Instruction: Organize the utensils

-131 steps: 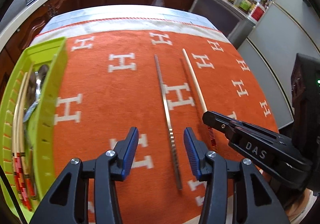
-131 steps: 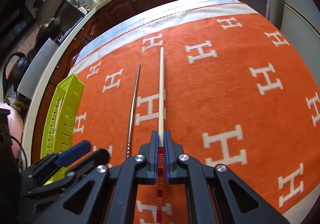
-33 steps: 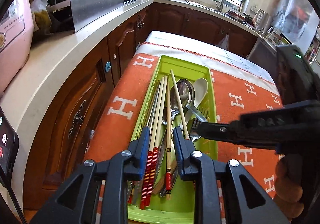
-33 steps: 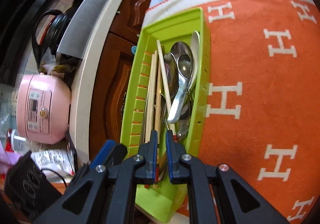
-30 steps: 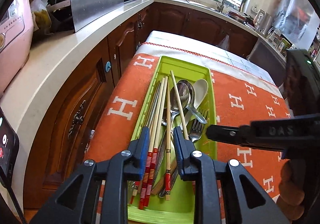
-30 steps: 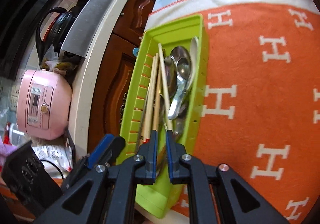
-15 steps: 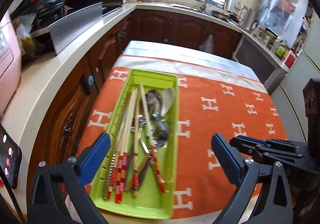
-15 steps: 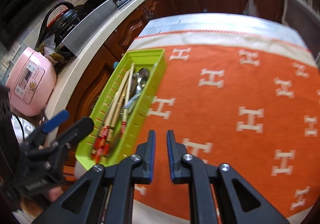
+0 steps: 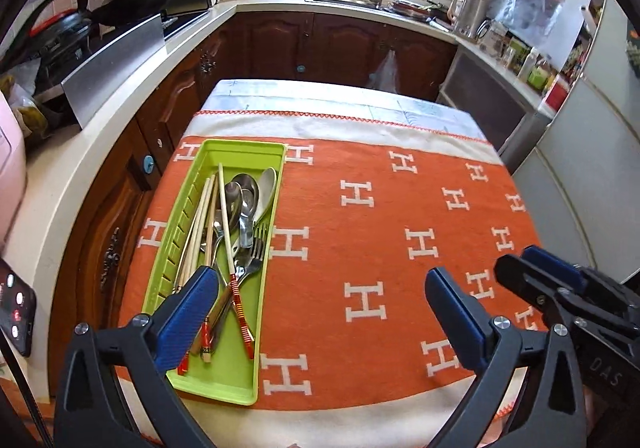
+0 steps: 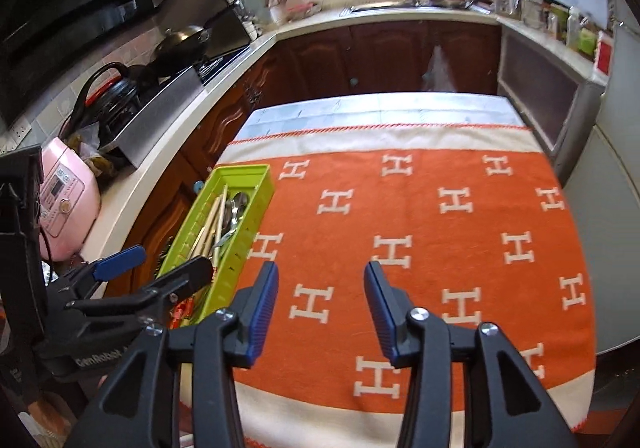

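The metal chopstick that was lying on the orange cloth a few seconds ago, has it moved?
Yes. It has left the orange cloth and presumably now lies among the utensils in the green tray at the cloth's left edge.

white "h" letters pattern the orange cloth (image 9: 400, 248) — "das" marks the right gripper (image 9: 516, 272).

Left claw (image 9: 320, 312): spread wide, holding nothing, above the orange cloth (image 9: 400, 248).
Tray (image 9: 224, 384): green, on the cloth's left side, holding chopsticks (image 9: 228, 232), spoons (image 9: 248, 199) and a fork (image 9: 256, 248).
Right claw (image 9: 536, 272): at right edge.
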Tool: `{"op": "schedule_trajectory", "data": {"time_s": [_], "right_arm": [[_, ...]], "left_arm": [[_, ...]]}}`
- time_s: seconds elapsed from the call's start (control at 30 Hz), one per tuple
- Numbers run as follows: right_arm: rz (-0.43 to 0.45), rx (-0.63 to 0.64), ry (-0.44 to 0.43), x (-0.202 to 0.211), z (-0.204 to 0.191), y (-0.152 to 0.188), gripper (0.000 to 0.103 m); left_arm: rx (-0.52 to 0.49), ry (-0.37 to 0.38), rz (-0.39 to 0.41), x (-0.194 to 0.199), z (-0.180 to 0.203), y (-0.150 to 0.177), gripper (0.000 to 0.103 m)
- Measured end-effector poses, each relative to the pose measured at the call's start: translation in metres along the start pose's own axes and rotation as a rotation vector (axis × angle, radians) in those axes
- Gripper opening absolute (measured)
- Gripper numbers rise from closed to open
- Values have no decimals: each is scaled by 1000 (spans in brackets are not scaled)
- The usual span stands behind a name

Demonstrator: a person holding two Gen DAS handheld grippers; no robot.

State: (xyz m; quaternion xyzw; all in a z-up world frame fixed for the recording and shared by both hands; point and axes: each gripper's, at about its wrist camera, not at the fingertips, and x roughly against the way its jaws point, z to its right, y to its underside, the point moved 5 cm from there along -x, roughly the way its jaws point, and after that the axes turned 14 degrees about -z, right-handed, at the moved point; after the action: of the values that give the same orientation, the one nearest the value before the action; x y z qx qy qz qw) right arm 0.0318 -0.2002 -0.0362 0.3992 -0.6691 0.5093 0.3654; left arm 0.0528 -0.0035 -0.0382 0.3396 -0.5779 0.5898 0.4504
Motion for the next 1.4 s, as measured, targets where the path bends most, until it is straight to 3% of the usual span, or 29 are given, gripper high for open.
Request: {"op": "schedule_trajectory", "data": {"time_s": [0.13, 0.43, 1.4], "right_arm": [[12, -2, 14, 3, 4, 4, 46], [34, 8, 60, 3, 3, 11, 46], [89, 17, 74, 17, -2, 15, 46]], "left_arm": [[-23, -62, -1, 0, 9, 2, 102], [-3, -110, 34, 7, 7, 5, 102], [27, -114, 64, 16, 5, 12, 102]]}}
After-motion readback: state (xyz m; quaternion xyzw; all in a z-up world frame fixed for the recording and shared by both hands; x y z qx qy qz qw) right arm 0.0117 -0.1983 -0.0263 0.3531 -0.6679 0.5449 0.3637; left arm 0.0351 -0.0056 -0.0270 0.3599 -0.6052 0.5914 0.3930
